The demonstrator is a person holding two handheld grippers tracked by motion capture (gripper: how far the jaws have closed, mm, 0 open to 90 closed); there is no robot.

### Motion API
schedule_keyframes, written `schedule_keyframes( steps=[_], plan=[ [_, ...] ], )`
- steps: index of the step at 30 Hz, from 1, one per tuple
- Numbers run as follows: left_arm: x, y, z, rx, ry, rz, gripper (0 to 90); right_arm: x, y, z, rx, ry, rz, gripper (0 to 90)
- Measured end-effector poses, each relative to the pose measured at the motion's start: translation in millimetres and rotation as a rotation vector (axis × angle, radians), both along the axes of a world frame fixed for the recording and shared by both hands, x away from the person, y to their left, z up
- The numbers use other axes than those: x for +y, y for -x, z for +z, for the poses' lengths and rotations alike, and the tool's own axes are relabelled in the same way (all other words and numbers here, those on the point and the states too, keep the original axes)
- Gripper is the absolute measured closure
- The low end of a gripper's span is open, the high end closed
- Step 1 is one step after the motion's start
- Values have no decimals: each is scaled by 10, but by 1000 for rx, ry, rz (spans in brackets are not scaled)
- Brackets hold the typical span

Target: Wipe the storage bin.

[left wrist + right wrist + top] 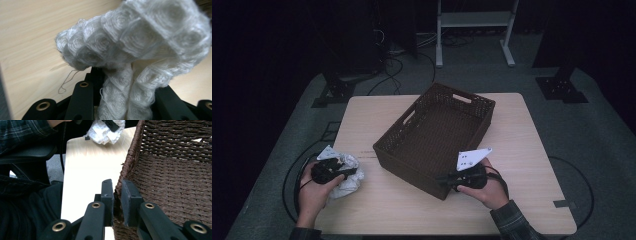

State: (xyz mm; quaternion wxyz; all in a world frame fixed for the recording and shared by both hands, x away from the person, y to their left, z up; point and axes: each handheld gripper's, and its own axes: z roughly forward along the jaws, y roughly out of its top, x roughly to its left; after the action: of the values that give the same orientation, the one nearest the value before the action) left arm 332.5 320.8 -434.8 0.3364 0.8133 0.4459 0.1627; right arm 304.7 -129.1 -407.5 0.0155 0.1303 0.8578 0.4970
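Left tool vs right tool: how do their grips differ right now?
The left tool is shut on a soft white cloth bunched between its jaws; the right tool is shut on the stiff woven rim of the brown basket. The left tool sits at the table's near left edge, apart from the basket; the right tool sits at the basket's near corner. Each is held in one hand.

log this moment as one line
left gripper: shut on white cloth | right gripper: shut on basket rim | basket: empty, on table
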Motion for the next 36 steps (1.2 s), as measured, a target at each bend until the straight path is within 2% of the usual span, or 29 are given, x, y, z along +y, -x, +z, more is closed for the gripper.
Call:
schedule_keyframes(
  steps=[4, 8, 10, 13, 19, 23, 27, 32, 36],
  plan=[
    [59, -103, -119, 33, -9, 30, 664, 1, -1, 0, 1, 0, 1, 800],
    [80, -140, -163, 42, -12, 42, 630, 1, 0, -1, 0, 0, 1, 801],
    [95, -142, -166, 39, -14, 48, 590, 1, 0, -1, 0, -1, 1, 802],
    [114, -139, -160, 32, -18, 66, 470, 1, 1, -1, -1, 0, 2, 803],
    [154, -119, -96, 16, -9, 84, 288, 2, 3, -1, 0, 0, 2, 805],
    [164, -116, -73, 20, -1, 76, 227, 3, 4, -1, 0, 0, 1, 805],
    [177, -97, -27, 8, -5, 79, 189, 2, 3, -2, 0, 0, 1, 805],
    [175, -47, 98, -31, -7, 84, 176, 3, 4, -2, -1, 0, 1, 805],
    [88, 11, 191, -47, -7, 55, 176, 3, 5, -1, -1, 0, 1, 806]
  ],
)
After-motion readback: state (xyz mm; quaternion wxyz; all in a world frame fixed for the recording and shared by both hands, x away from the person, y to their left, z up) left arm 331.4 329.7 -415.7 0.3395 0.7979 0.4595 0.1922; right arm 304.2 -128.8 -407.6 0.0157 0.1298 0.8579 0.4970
